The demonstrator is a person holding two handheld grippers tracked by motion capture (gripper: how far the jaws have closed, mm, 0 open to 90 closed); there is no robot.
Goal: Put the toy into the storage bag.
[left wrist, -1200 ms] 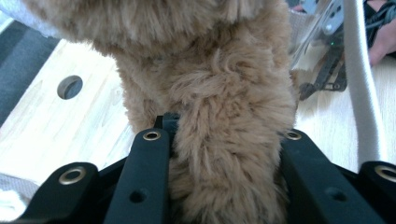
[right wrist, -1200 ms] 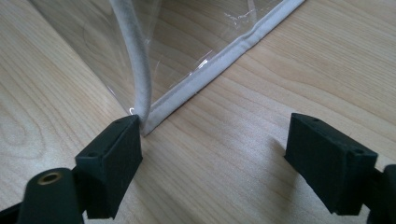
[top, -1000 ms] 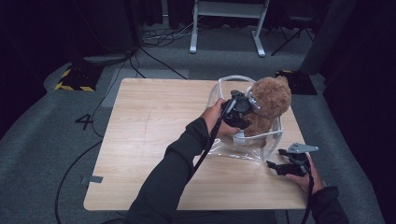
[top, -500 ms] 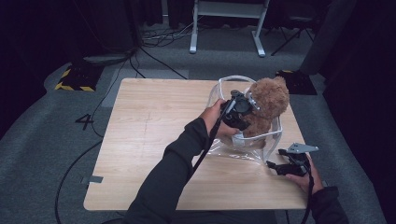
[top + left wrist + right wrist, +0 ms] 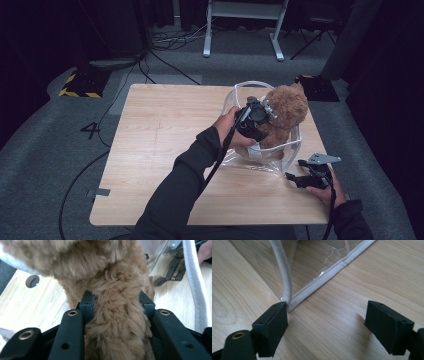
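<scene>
A brown teddy bear [image 5: 285, 112] stands inside a clear plastic bag [image 5: 280, 159] with white trim on the right side of the wooden table [image 5: 165, 135]. My left gripper [image 5: 257, 117] is shut on the bear; brown fur [image 5: 117, 315] is squeezed between its two black jaws. My right gripper [image 5: 295, 177] rests low at the table's right front, open, just off the bag's near corner. Its left fingertip [image 5: 273, 322] touches the bag's white seam [image 5: 322, 280]; only bare wood lies between its jaws.
A round hole [image 5: 32, 281] in the tabletop shows behind the bear. Grey carpet surrounds the table, with cables [image 5: 165, 50], a yellow-black striped block [image 5: 80, 82] at far left and a white frame's legs [image 5: 240, 30] beyond.
</scene>
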